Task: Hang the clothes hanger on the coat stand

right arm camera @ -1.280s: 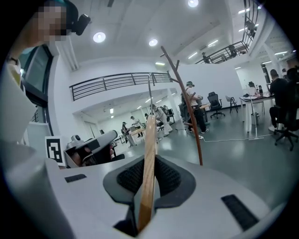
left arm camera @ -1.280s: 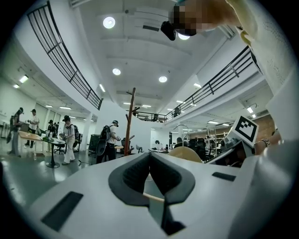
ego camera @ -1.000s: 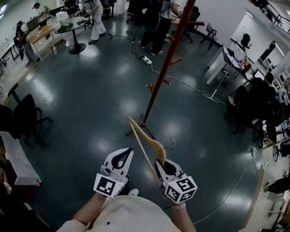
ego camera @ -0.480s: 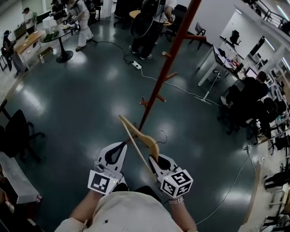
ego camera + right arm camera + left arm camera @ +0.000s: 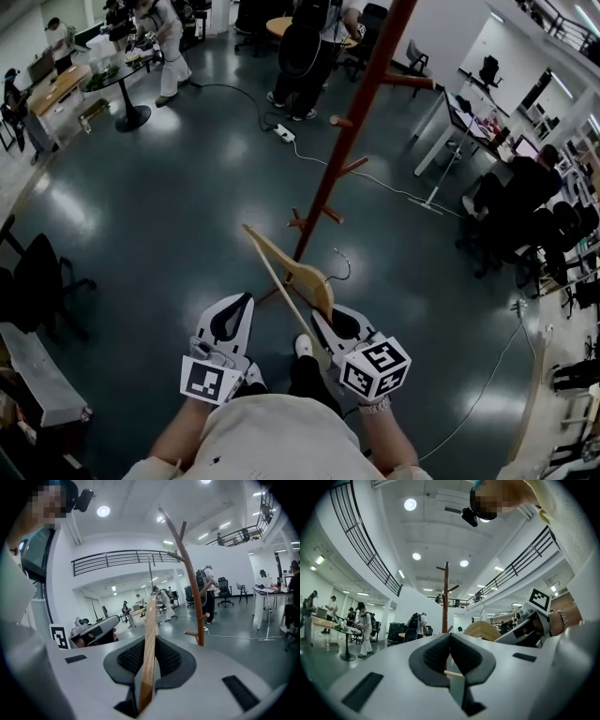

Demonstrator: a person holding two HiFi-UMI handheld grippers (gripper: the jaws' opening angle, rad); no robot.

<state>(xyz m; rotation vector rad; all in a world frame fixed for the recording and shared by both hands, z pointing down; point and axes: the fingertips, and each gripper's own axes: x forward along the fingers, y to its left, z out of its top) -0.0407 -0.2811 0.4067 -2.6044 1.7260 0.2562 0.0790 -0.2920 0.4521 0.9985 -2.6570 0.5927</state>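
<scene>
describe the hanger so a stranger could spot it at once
Find the tall red-brown coat stand rising from the dark floor. Near its base, on the person's side, the right claw grips the hanger. It is the only pale wooden piece there, curved, with a thin wire hook.

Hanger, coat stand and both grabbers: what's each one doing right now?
Hanger: off the stand, held tilted by its bar, hook free.
Coat stand: upright, no hanger on it.
Right gripper: shut on the hanger's bar.
Left gripper: jaws together at the tips, apart from the hanger.
</scene>
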